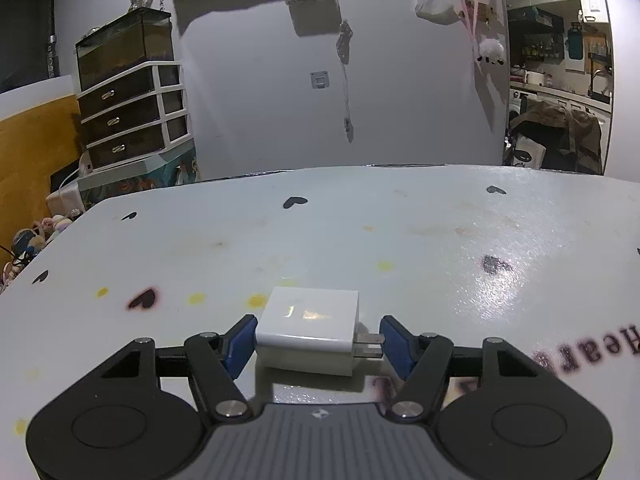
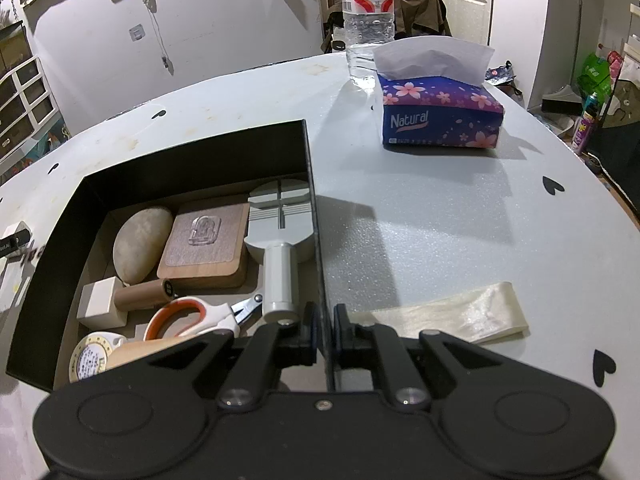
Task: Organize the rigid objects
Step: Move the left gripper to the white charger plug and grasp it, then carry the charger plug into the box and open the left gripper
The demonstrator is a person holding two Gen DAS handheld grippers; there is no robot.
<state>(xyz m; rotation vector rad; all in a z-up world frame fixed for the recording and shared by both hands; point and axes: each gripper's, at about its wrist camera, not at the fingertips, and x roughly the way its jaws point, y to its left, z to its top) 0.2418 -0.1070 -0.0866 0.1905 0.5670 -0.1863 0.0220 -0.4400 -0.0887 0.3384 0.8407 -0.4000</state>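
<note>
On the left, the left gripper (image 1: 318,340) hangs low over the white table (image 1: 400,232) with its blue-padded fingers (image 1: 240,342) spread apart. A white USB wall charger (image 1: 308,330) lies on the tabletop between them, its two metal prongs (image 1: 369,345) pointing toward the right-hand finger. The left pad sits just beside the charger's flat end and the right pad just beside the prong tips; I cannot tell whether either one touches yet. The step in hand looks like the grasp of this charger, the last loose rigid item in this view.

Further right, the black box (image 2: 192,148) stands on the same table and already holds a smooth stone (image 2: 140,244), a wooden coaster with a clear hook (image 2: 204,244), a grey watch-band tool (image 2: 280,240), a white cube (image 2: 100,304), a wooden cylinder (image 2: 142,292), orange-handled scissors (image 2: 192,318) and a tape roll (image 2: 90,356). The right gripper (image 2: 323,326) is clamped on the box's thin right wall (image 2: 314,216), apparently steadying it.

Right of the box, a strip of pale film (image 2: 452,316), a tissue pack (image 2: 440,116) and a water bottle (image 2: 368,20) stand apart.

The next move probably calls for the left fingers to close. Pinching along the prongs risks a slip, so a grip across the flat faces seems safer before carrying the charger to the box.
</note>
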